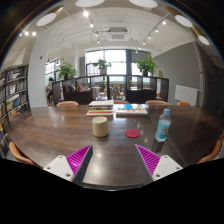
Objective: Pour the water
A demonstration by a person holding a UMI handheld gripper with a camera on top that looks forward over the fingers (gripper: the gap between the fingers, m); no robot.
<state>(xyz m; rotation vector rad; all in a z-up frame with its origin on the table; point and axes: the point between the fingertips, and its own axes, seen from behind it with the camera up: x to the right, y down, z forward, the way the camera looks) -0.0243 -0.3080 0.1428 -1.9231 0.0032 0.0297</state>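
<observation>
My gripper hangs spread w/ nothing btwn the pads; water bottle stands upright ahead & to the right, cup ahead-left, so I'd judge I must swing right first.

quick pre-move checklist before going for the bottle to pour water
1. Gripper open and holding nothing: ok, the two fingers stand wide apart with only bare table between them.
2. Water bottle upright on the table: ok, it stands beyond the fingers, toward the right one.
3. Cup upright to receive water: ok, it stands beyond the fingers, left of the bottle.
4. Bottle and cup apart from each other: ok, a gap lies between them, with a small pink disc in it.
5. Bottle cap off: cannot tell.
6. Water level in bottle: cannot tell.
</observation>
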